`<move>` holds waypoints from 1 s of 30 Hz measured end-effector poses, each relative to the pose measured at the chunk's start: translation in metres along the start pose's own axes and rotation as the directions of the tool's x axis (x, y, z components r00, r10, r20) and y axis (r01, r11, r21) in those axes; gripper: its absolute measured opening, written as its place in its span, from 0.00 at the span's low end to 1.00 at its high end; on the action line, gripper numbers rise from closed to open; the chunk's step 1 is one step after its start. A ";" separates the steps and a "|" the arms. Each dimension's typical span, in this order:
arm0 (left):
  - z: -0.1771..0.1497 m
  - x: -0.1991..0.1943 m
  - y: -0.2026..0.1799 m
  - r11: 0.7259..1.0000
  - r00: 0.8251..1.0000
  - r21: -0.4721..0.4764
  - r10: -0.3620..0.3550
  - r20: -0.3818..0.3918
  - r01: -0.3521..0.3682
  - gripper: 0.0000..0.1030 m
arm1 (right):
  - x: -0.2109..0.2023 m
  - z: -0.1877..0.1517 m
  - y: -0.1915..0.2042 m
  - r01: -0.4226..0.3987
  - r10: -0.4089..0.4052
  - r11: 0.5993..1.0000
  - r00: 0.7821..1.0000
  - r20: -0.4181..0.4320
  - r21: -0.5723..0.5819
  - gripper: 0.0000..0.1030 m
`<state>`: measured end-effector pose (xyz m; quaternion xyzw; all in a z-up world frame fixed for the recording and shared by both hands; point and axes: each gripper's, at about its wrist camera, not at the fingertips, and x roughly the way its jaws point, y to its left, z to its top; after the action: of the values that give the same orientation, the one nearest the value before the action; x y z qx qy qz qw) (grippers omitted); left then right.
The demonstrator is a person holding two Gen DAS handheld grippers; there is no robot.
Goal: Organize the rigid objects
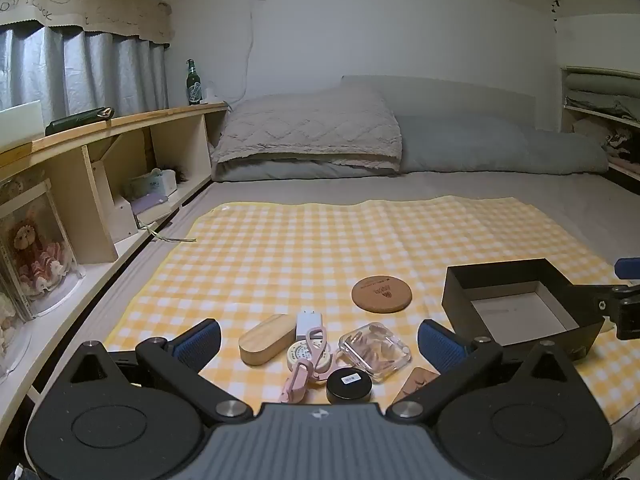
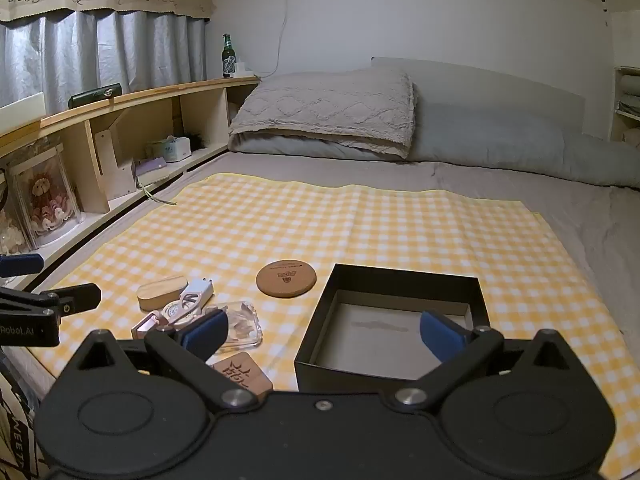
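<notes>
Both claws, left claw (image 1: 318, 342) and right claw (image 2: 324, 334), gape fully wide, gripping nothing. Beneath them, small clutter sits beside an empty black square cardboard box (image 2: 394, 280) on yellow checked cloth (image 2: 360, 224).

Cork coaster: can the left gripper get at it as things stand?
Probably yes. The cork coaster lies flat and alone on the checked cloth, apart from the cluttered pile. The left gripper is open, holding nothing, though it must pass over the pile.

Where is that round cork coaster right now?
The cork coaster lies flat on the yellow checked cloth, alone between the pile of small items and the open black box, on the box's left in both views.
</notes>
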<state>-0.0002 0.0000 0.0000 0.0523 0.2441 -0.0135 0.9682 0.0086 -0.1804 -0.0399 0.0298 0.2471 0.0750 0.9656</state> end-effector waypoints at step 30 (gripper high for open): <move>-0.001 0.002 -0.002 1.000 1.000 0.003 -0.007 -0.006 0.007 1.00 | -0.001 0.001 -0.003 -0.001 0.001 1.000 1.000 -0.008 0.013 1.00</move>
<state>0.0017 -0.0018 -0.0018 0.0529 0.2472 -0.0170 0.9674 0.0086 -0.1832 -0.0391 0.0357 0.2515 0.0740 0.9644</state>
